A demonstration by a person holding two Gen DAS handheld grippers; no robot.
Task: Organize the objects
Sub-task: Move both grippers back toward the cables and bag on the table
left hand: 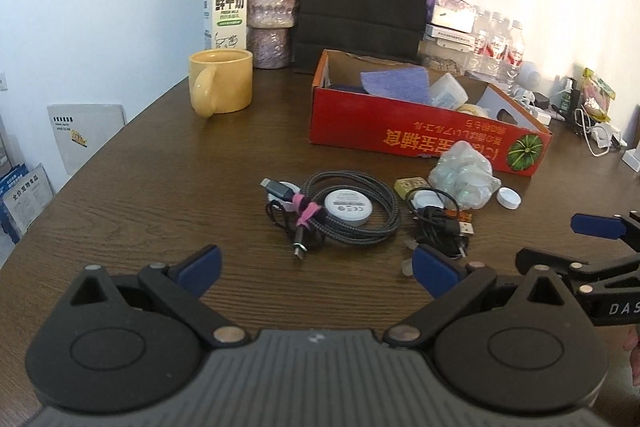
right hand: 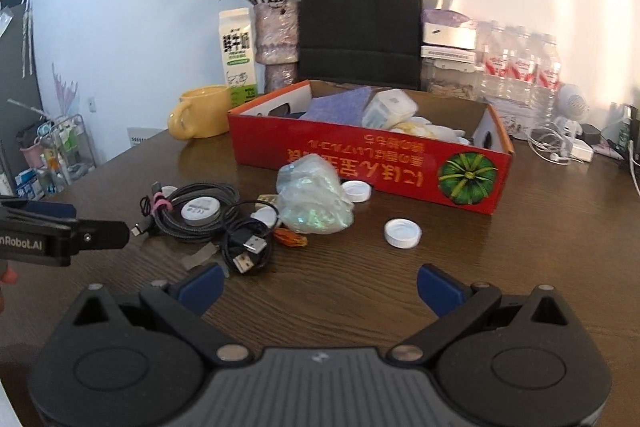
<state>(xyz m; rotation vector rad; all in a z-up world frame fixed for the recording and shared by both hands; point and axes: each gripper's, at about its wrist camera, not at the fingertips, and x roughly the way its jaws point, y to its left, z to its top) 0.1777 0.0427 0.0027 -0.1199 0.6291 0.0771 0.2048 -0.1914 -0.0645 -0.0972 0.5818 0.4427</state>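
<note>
**Both jaws wide open, nothing held – loose items not yet boxed**

Jaws: left gripper (left hand: 316,269) spread fully, empty, hovering over the dark wood table (left hand: 160,187) just short of the cables. Right gripper (right hand: 320,285) same: wide apart, empty, above bare table near a cap.

Largest to smallest:
- Red cardboard box with pumpkin print (right hand: 360,163), open top, already has a purple cloth and a white plastic container in it. Likely the destination.
- Crumpled clear plastic bag (right hand: 314,199), just in front of the box wall.
- Coiled grey braided cable with pink tie (left hand: 352,215), wrapped around a white round charger puck (left hand: 348,207).
- Black USB cable bundle (right hand: 244,247), touching the braided coil.
- White bottle caps: one alone on the table (right hand: 403,233), one by the box (right hand: 357,191), one tucked under the black cable.
- Small orange wrapper (right hand: 291,237) beside the bag.

Risks, my read:
- Cables overlap; grabbing one loop probably drags the other bundle or the puck.
- Bag is soft and slippery; a shallow pinch may slip off.
- Caps are low and flat; fingers could skid them across the table.
- Grippers sit close together; reaching for the same pile risks a clash.
</note>
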